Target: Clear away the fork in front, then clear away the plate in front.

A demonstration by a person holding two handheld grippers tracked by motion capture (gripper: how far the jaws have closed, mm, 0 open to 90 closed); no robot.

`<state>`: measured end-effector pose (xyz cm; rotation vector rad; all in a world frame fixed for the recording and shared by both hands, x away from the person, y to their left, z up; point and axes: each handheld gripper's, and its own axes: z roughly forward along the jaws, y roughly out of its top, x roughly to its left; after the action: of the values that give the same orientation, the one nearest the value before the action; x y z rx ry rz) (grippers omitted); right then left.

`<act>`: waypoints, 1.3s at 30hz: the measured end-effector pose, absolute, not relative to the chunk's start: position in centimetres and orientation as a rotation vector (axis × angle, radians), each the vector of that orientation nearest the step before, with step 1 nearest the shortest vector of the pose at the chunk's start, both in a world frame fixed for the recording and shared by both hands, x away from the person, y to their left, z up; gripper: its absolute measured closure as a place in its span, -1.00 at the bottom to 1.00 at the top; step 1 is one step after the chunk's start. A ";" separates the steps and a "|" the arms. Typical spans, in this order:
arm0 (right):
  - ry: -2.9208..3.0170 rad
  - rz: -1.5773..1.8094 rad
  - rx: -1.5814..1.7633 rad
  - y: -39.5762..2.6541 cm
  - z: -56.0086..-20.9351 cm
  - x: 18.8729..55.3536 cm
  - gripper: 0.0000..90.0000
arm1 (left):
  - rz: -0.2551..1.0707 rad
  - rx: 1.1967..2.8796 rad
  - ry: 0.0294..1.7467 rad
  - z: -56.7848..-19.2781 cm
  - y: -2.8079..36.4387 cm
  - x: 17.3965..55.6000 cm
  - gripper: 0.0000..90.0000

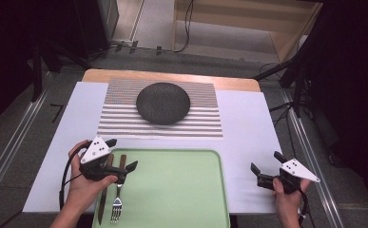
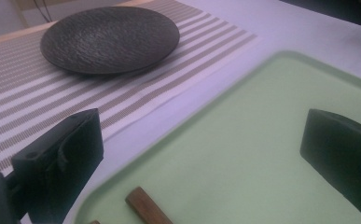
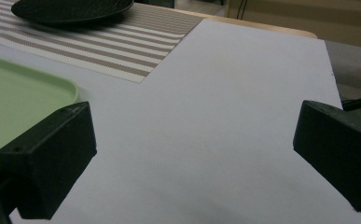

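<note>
Over pale green plastic tray (image 1: 181,190), left tool (image 1: 123,162) gapes above wooden-handled steel fork (image 1: 118,199); right tool (image 1: 266,167) apart too. Fork light, stiff, slippery; grip wooden handle.

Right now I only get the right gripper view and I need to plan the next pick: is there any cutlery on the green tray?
Observer: Yes. In the high view a fork lies along the left side of the green tray, tines toward the person.
Operator: Anything beside it?
Observer: A knife with a wooden handle lies just left of the fork, by the tray's left rim.
Operator: Is the left gripper holding either one?
Observer: No. The left gripper sits above their handles with jaws wide apart, nothing between them.
</note>
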<state>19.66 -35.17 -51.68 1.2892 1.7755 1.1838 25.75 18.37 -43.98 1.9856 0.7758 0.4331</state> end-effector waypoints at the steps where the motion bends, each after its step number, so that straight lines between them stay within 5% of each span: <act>1: 1.773 1.186 1.287 -35.2 -51.7 19.7 -1.00 | 0.441 1.989 0.773 -43.9 18.3 26.0 -1.00; 39: 1.794 1.179 1.296 -34.9 -51.9 20.1 -1.00 | 0.595 2.155 0.675 -44.6 13.4 32.9 -0.94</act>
<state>20.14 -34.88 -51.93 1.2964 1.7939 1.1789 32.88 13.36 -44.61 2.1554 0.6748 0.5949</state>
